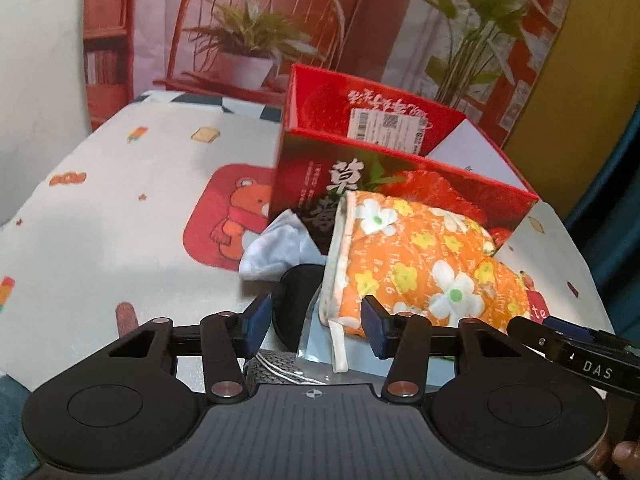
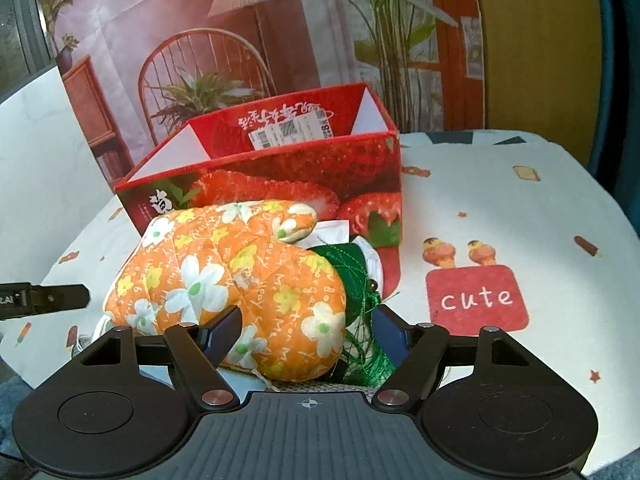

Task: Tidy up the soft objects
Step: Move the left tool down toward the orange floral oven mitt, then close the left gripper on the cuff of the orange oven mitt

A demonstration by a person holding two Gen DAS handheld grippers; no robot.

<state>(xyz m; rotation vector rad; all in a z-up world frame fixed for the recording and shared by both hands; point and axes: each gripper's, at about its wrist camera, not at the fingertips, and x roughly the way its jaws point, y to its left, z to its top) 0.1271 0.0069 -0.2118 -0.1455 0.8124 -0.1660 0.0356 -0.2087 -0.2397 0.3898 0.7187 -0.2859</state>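
On the table (image 1: 120, 208), under a white cloth printed with small sweets and a red bear patch, I see the soft things heaped toward the near edge, against the front wall of the red strawberry box (image 1: 400, 184).

Left to right across that pile, from my left wrist view:
- crumpled white cloth (image 1: 276, 248), touching the box's left front corner;
- a dark rounded item (image 1: 298, 300), partly under the mitt, identity unclear;
- orange flowered oven mitt (image 1: 420, 264), cuff and hanging loop turned toward the left side, body leaning on the box front.

My left claw (image 1: 316, 326) stands partly spread. Its right pad sits against the mitt's cuff edge; the left pad is clear of it. No pinch that I can confirm.

From the right wrist view, my right claw (image 2: 308, 334) straddles the rounded end of the mitt (image 2: 240, 280), jaws partly spread; the left finger lies against the fabric, the right one beside green netted material (image 2: 352, 276) tucked just right of the mitt. Whether it presses, I cannot tell.

The box (image 2: 280, 176) is open-topped, white walls inside, a shipping label showing.
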